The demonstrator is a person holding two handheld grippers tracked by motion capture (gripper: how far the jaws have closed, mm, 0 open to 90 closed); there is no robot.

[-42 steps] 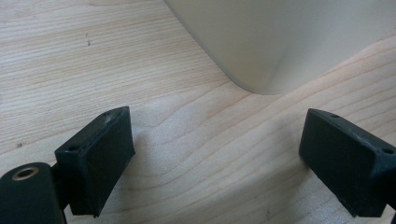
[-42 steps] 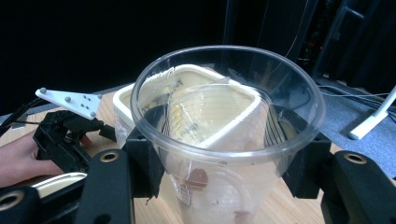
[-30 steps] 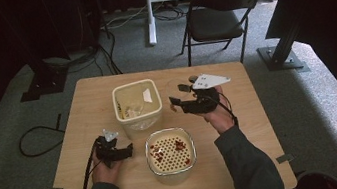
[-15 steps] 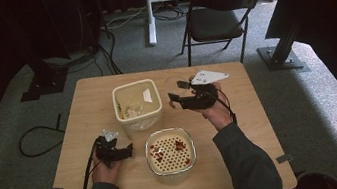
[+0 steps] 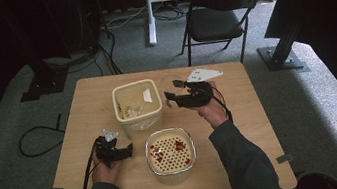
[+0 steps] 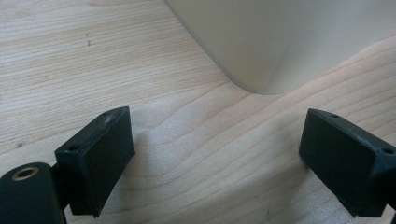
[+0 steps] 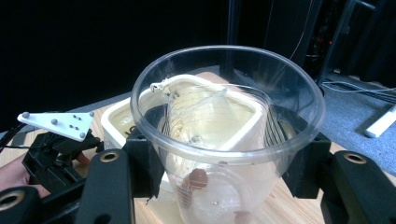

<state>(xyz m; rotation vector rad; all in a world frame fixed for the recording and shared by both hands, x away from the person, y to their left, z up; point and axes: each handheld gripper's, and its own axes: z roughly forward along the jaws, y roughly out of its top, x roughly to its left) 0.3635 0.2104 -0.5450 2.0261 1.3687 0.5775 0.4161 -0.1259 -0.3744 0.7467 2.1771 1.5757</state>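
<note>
My right gripper is shut on a clear plastic cup, held above the table just right of the cream bin. In the right gripper view the cup sits between both pads, with a small reddish piece at its bottom and the bin behind it. My left gripper rests on the table left of the cream bowl, which has a perforated insert and red pieces. Its jaws stand wide apart with nothing between them, facing a cream container's corner.
The wooden table has free room at its right and far left. The bin holds scraps and a white slip. A black folding chair and a white desk leg stand beyond the far edge; cables lie on the carpet at left.
My right gripper has drifted slightly left toward the bin with the cup still in it. The left gripper has stayed put.
</note>
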